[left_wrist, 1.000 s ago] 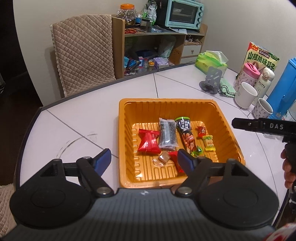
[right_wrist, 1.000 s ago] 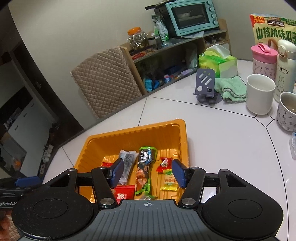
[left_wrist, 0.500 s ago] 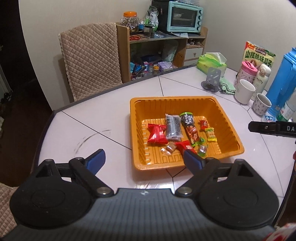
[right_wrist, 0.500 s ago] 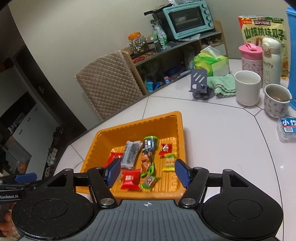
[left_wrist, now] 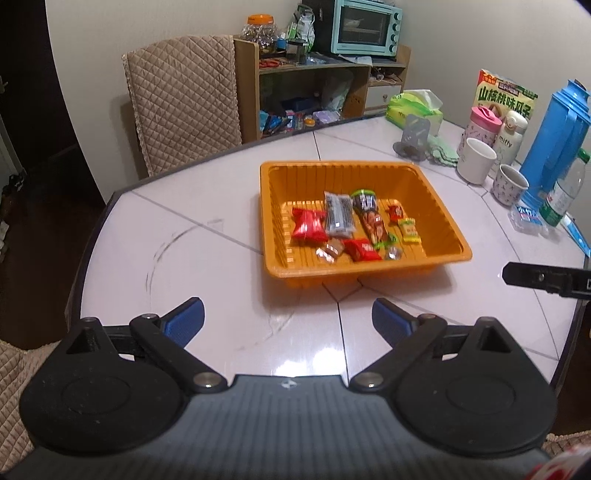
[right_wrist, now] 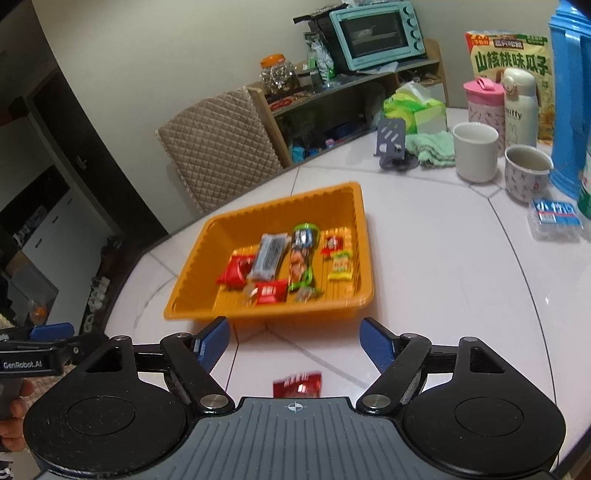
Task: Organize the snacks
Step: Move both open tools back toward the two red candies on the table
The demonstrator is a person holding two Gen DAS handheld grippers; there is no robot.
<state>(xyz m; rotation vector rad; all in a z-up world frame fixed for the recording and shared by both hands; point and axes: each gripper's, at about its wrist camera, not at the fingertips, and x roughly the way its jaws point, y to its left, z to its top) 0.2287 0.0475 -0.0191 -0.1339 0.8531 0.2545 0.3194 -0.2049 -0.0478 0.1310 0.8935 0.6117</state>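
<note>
The room is lit from above and a bit dim. A white shine sits on the table [left_wrist: 321,354] in front of the orange tray [left_wrist: 364,271], which throws a soft shadow. The snacks [right_wrist: 291,266] inside look blurry. Straight lines bend near the edges, corners dark

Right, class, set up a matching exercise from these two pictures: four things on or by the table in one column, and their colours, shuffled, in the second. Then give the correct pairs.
Column one:
1. snack tray
2. toaster oven
3. tall flask
4. lidded cup

Column two:
A. blue
B. pink lid
C. orange
D. mint green

Pairs: 1-C, 2-D, 3-A, 4-B.
</note>
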